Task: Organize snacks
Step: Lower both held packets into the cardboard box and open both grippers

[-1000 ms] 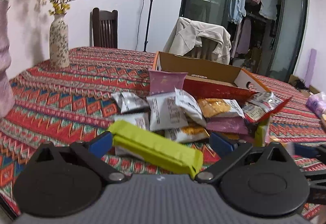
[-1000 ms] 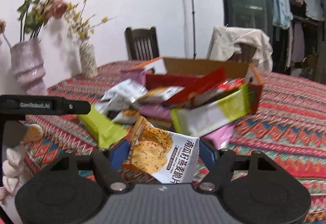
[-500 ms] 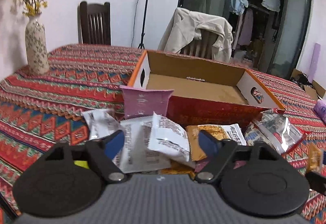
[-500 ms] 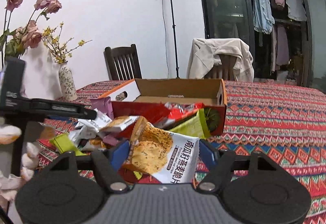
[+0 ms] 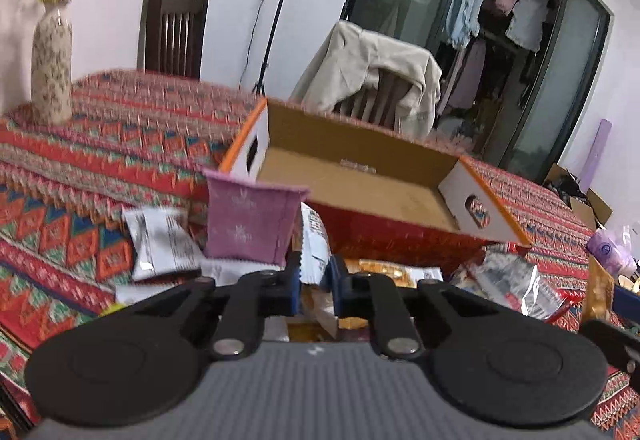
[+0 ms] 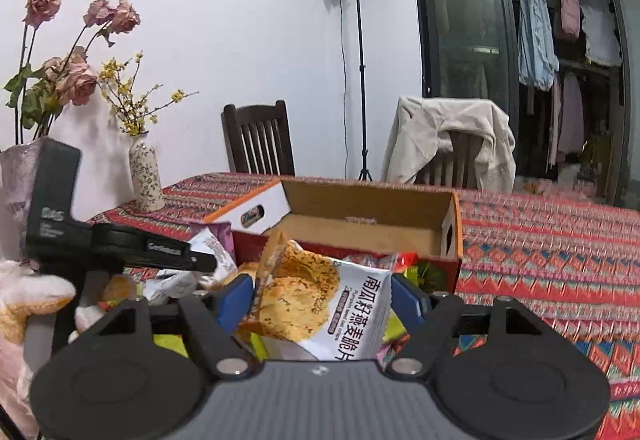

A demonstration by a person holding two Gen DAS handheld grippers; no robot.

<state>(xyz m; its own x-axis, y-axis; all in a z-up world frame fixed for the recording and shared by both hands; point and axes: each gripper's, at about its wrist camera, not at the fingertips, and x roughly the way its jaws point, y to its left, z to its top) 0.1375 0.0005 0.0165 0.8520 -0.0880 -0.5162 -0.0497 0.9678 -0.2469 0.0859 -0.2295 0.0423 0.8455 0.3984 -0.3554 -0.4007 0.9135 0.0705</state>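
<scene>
Patterned red tablecloth (image 5: 120, 144), open cardboard box (image 5: 360, 176) in the middle, snack packets heaped against its near wall.

My right gripper (image 6: 320, 296) holds the oat-crisp packet (image 6: 320, 304) across its width just in front of the box; my left gripper (image 5: 314, 286) is pinched nearly shut on the serrated edge of a white packet (image 5: 312, 240) in the heap, beside the purple packet (image 5: 250, 224) leaning at the box's near-left corner. These packets look light, crinkly and slippery, with brittle contents, so I'd grip sealed edges, not bellies. The box's visible floor is bare cardboard; I see nothing in it.
</scene>
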